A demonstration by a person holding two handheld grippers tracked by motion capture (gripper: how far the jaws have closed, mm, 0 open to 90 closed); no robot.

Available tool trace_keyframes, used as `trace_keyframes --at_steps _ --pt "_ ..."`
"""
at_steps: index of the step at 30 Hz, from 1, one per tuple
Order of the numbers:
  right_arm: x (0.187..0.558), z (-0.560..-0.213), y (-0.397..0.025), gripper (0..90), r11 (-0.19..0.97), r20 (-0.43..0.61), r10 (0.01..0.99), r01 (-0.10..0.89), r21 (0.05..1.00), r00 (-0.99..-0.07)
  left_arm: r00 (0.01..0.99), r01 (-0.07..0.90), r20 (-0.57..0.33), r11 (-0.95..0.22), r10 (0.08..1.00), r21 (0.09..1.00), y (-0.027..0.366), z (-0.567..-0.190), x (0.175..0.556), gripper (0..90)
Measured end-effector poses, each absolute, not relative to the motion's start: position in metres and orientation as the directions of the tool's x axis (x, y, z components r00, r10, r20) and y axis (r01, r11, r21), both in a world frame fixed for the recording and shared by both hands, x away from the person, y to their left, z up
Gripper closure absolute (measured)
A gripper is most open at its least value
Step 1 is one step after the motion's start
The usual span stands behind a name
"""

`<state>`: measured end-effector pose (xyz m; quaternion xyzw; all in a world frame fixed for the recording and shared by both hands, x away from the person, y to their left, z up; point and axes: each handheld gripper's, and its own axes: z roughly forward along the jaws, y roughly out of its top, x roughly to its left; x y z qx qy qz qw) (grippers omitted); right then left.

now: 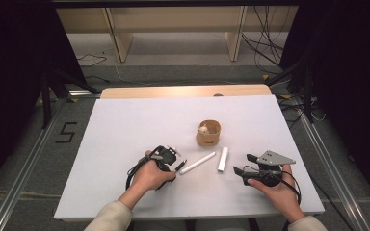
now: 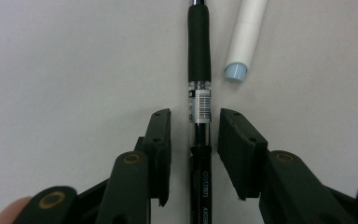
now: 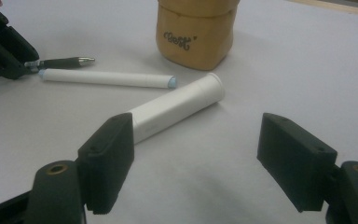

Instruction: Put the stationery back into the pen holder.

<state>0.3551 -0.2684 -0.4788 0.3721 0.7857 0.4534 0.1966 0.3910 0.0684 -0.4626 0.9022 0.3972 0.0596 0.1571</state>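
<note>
Left gripper view: left gripper (image 2: 195, 135) jaws open, straddling black pen (image 2: 199, 51) flat on white table (image 2: 74, 70), lined up for a grab. Right gripper (image 3: 196, 158) wide open, aimed near short white tube (image 3: 177, 109), holding nothing; tan holder (image 3: 196, 35) likely destination.

I see a tan, soft-sided pouch-like holder (image 1: 208, 133) at frame centre, a pale wooden shelf frame (image 1: 173, 26) along the top, and black cables (image 1: 265, 43) upper right.

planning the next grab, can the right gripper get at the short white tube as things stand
Probably yes. The right gripper is open, and the short white tube lies on bare table just ahead of its jaws. The long white stick and the tan cup sit beyond it.
</note>
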Motion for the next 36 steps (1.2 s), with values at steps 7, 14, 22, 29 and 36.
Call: trace_keyframes --at_steps 7,14,22,29,36 --pt "0.3549 -0.4787 -0.2686 27.5 0.31 0.03 0.764 0.407 0.859 -0.645 0.675 0.702 -0.018 -0.634 0.738 0.324 0.0678 -0.4626 0.3919 66.3" --pt "0.3548 -0.4787 -0.2688 27.5 0.31 0.029 0.764 0.407 0.859 -0.645 0.678 0.7 -0.01 -0.642 0.735 0.313 0.0664 -0.4623 0.3924 67.1" --pt "0.3547 -0.4788 -0.2688 27.5 0.312 0.029 0.762 0.406 0.859 -0.646 0.674 0.705 -0.013 -0.638 0.739 0.31 0.0664 -0.4623 0.3931 68.2" --pt "0.3545 -0.4788 -0.2688 27.6 0.312 0.029 0.763 0.407 0.858 -0.646 0.67 0.71 -0.014 -0.634 0.743 0.306 0.0659 -0.4624 0.3929 69.4" --pt "0.3545 -0.4788 -0.2688 27.5 0.312 0.029 0.763 0.407 0.858 -0.646 0.669 0.71 -0.012 -0.635 0.743 0.305 0.0654 -0.4624 0.3926 71.3"
